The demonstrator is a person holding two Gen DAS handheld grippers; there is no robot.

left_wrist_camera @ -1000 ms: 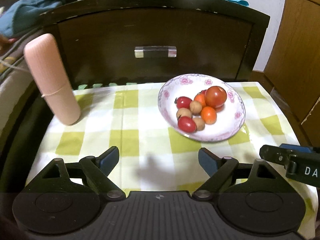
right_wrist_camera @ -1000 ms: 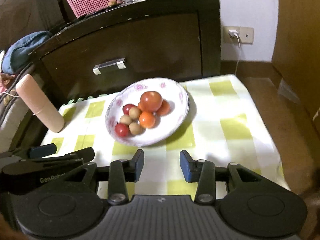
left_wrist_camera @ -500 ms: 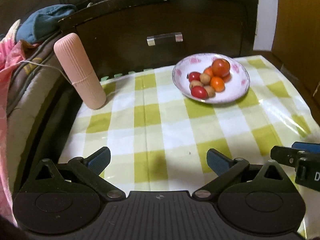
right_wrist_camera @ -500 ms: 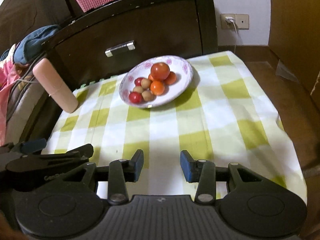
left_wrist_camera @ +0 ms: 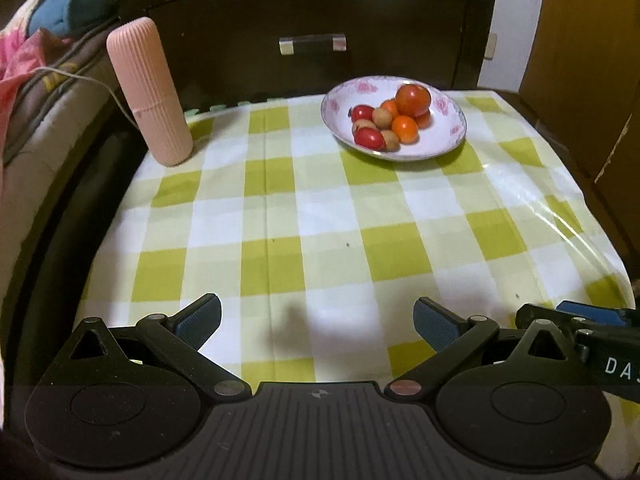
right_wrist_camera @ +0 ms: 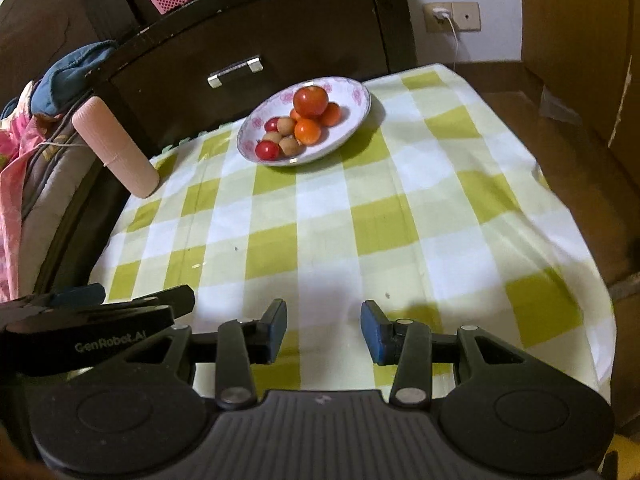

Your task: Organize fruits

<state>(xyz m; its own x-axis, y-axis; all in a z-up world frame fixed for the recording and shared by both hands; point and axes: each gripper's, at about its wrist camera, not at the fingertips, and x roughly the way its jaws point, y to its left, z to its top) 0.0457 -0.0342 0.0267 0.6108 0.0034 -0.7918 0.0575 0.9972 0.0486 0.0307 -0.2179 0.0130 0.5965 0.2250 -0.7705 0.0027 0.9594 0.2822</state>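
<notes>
A white bowl with pink flowers (left_wrist_camera: 448, 136) (right_wrist_camera: 352, 92) stands at the far side of the green-checked cloth. It holds a big red tomato (left_wrist_camera: 413, 99) (right_wrist_camera: 310, 101), small red tomatoes, orange fruits and brown round fruits. My left gripper (left_wrist_camera: 317, 322) is wide open over the near edge of the cloth, with nothing between its fingers. My right gripper (right_wrist_camera: 324, 330) hangs beside it, jaws narrowly apart and empty. Both are far from the bowl. The right gripper's tip (left_wrist_camera: 580, 320) shows at the left wrist view's right edge.
A pink ribbed cylinder (left_wrist_camera: 148, 90) (right_wrist_camera: 114, 146) stands at the cloth's far left corner. A dark drawer cabinet (left_wrist_camera: 312, 20) rises right behind the cloth. Bedding lies to the left, a wooden floor (right_wrist_camera: 560, 128) and a wall socket to the right.
Both grippers have drawn back from the bowl toward the near edge of the cloth. The left jaws have spread a little wider. The fruits stay in the bowl.
</notes>
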